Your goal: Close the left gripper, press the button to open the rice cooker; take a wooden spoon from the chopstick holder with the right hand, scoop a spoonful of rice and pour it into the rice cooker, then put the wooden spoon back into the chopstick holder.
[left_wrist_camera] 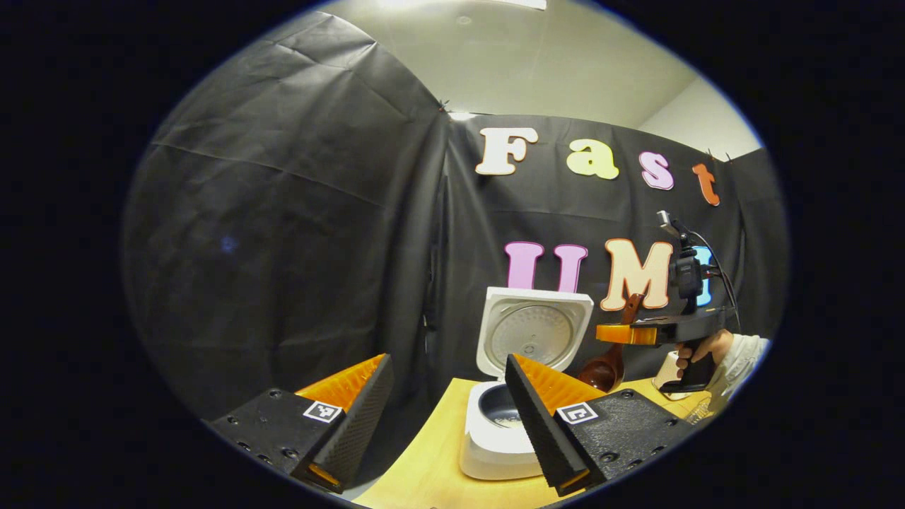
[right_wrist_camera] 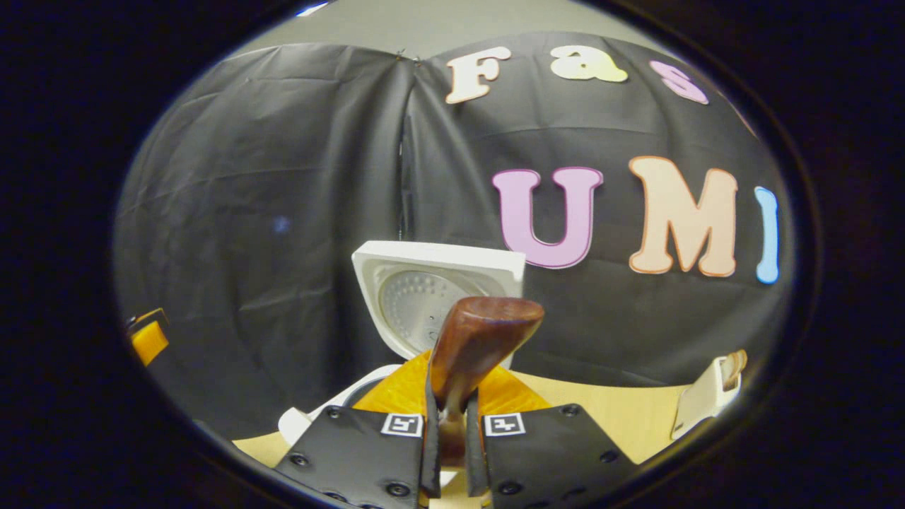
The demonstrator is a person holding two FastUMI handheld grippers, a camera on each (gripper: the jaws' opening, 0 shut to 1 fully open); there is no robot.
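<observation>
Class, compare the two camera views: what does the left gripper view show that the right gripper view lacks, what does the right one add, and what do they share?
Left gripper view: the left gripper, open, the cooker's inner pot, and a hand holding the right gripper with the wooden spoon hanging bowl-down beside the cooker.

Right gripper view: the right gripper's fingers clamped close-up on the spoon's handle.

Both: the rice cooker with its lid up, the wooden table, and the spoon.

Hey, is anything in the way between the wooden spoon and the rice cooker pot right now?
Nothing visible blocks it. The lid stands open, the inner pot is uncovered, and the wooden spoon, clamped in the right gripper, hangs beside the cooker. The left gripper is open, nearer the camera.
</observation>
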